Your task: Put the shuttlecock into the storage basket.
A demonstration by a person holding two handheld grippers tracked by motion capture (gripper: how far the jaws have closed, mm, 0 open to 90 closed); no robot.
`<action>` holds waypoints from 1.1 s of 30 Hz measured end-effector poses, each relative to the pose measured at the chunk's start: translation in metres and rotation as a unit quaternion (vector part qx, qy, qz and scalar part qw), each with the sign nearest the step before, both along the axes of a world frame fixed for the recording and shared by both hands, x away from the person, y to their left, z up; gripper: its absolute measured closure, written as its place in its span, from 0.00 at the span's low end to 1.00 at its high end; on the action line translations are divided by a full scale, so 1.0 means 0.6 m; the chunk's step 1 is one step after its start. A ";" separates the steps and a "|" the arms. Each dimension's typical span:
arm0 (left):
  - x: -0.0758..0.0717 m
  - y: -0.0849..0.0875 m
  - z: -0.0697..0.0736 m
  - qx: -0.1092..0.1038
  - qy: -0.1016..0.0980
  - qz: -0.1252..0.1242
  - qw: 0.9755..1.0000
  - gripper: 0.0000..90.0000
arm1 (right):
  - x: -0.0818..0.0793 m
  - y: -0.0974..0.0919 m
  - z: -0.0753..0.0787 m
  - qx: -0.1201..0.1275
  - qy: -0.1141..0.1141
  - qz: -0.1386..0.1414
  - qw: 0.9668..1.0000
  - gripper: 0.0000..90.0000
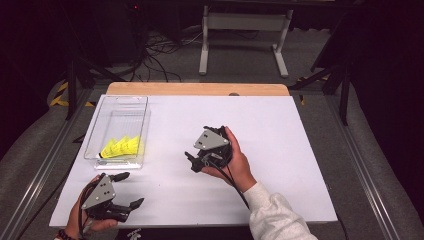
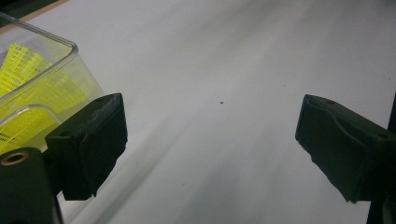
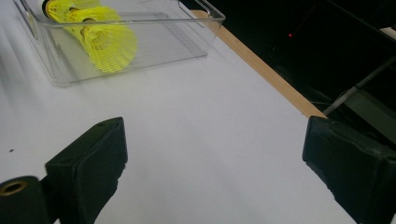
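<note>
A clear plastic bin (image 1: 116,111) stands at the table's left side with yellow shuttlecocks (image 1: 122,147) lying at its near end. My left gripper (image 1: 131,189) is held near the front left corner, just in front of the bin, open and empty. In the left gripper view the jaws stand wide apart over bare table, with the bin's corner (image 2: 56,60) and the yellow shuttlecocks (image 2: 28,84) at the left. My right gripper (image 1: 192,162) hovers mid-table, pointing toward the bin, open and empty. The right gripper view shows the bin (image 3: 205,32) and shuttlecocks (image 3: 107,44) ahead.
The white table top (image 1: 270,145) has a wooden strip (image 1: 200,89) along its far edge. Beyond it are a white desk frame (image 1: 245,30) and cables on the floor. Metal rails run along both table sides.
</note>
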State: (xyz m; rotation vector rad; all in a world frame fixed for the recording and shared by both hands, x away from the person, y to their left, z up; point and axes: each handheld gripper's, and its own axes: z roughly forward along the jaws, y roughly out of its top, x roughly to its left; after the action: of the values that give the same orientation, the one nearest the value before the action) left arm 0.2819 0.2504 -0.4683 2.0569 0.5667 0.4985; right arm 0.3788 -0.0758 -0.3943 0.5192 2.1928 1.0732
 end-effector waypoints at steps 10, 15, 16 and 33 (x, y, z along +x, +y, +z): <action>0.000 0.000 0.000 0.001 -0.002 0.001 1.000 0.11 | -0.006 -0.020 0.000 0.003 -0.003 -0.004 1.000 0.08; 0.000 0.000 0.000 0.000 0.000 0.001 1.000 0.11 | -0.008 -0.031 -0.001 0.002 -0.004 -0.008 1.000 0.08; 0.000 0.000 0.000 0.000 -0.001 0.001 1.000 0.11 | -0.008 -0.033 -0.001 0.003 -0.003 -0.007 1.000 0.08; -0.001 0.001 0.001 0.003 -0.004 0.002 1.000 0.11 | -0.017 -0.077 0.003 0.005 -0.009 -0.023 1.000 0.08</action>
State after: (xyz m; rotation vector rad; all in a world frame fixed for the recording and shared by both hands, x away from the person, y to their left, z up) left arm 0.2814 0.2508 -0.4677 2.0584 0.5659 0.5110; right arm 0.3686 -0.1217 -0.3924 0.5601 2.1506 1.0616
